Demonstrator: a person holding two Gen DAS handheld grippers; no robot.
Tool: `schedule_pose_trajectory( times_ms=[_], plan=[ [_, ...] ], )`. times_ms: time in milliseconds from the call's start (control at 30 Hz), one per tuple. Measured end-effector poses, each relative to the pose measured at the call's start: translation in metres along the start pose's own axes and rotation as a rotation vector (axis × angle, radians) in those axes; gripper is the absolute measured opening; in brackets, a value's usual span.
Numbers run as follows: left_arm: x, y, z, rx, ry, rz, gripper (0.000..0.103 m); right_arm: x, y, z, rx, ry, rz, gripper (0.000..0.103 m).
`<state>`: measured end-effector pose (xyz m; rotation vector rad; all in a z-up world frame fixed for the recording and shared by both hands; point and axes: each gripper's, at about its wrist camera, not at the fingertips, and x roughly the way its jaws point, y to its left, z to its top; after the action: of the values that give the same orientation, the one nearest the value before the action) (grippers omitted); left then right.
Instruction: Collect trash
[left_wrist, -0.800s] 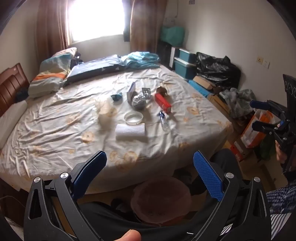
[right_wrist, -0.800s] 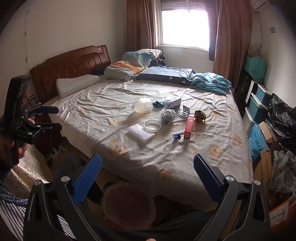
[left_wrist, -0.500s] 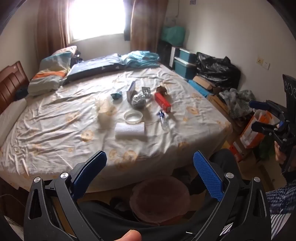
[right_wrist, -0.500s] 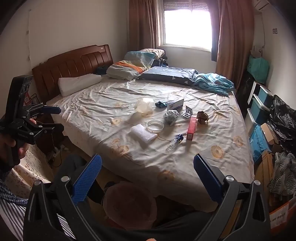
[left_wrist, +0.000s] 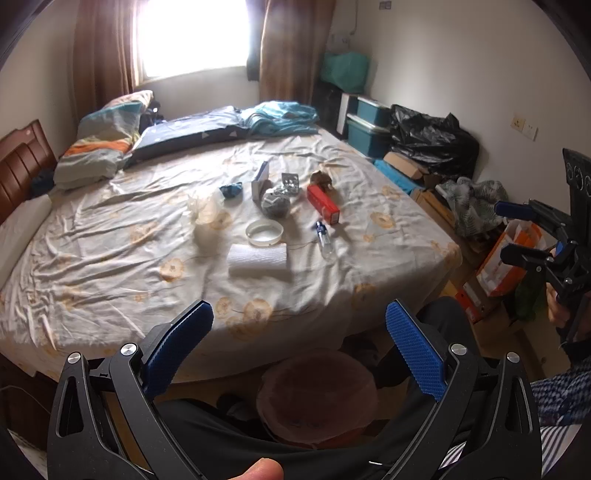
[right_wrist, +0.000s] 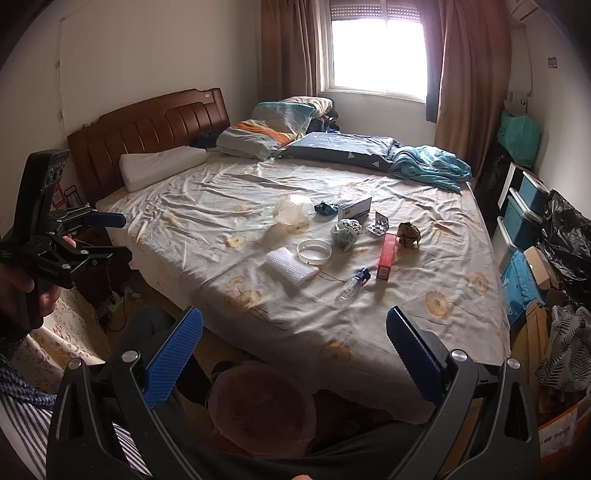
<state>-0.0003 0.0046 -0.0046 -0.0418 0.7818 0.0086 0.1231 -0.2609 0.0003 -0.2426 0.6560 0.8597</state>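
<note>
now slightly nearer the bed (left_wrist: 110, 258)

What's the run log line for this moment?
left claw: open, empty | right claw: open, empty | trash on bed: untouched

Grey bedsheet (left_wrist: 110, 236) with orange flowers; beyond the blue-padded fingers (left_wrist: 413, 343) lie a red box (left_wrist: 323, 204) and white bubble wrap (left_wrist: 257, 259).
</note>
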Motion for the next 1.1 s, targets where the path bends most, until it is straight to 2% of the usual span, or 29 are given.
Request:
schedule_pose_trajectory(
  times_ms=[1100],
  plan=[
    [0.0005,0.0013,-0.0005,-0.002,0.004,-0.001,0.097,0.0031,0.0066,-0.0013,0.001,0.009,0.011,0.098]
  ],
)
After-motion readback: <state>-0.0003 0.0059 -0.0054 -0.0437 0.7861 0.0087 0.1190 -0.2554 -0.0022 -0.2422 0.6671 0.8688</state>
